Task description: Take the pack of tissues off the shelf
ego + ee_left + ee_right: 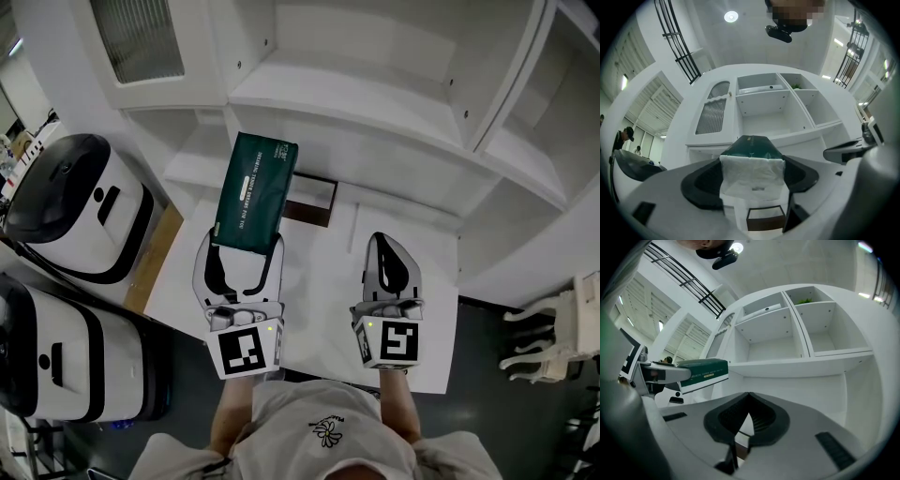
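Although pale lettering runs along the dark green pack of tissues (pixel 255 192), it is too small to read. The left gripper (pixel 246 246) has its jaws wide, clamped on the pack's near end, holding it above the tabletop's (pixel 319 309) far left edge, clear of the shelf (pixel 375 103). The right gripper's (pixel 382 246) jaws are closed together and empty. The pack partly hides a dark box (pixel 314 202).

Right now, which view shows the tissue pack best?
Head view: the tissue pack shows nearly its whole green top, near end clamped in the left gripper. Left gripper view shows mostly its white end; right gripper view, one printed side.
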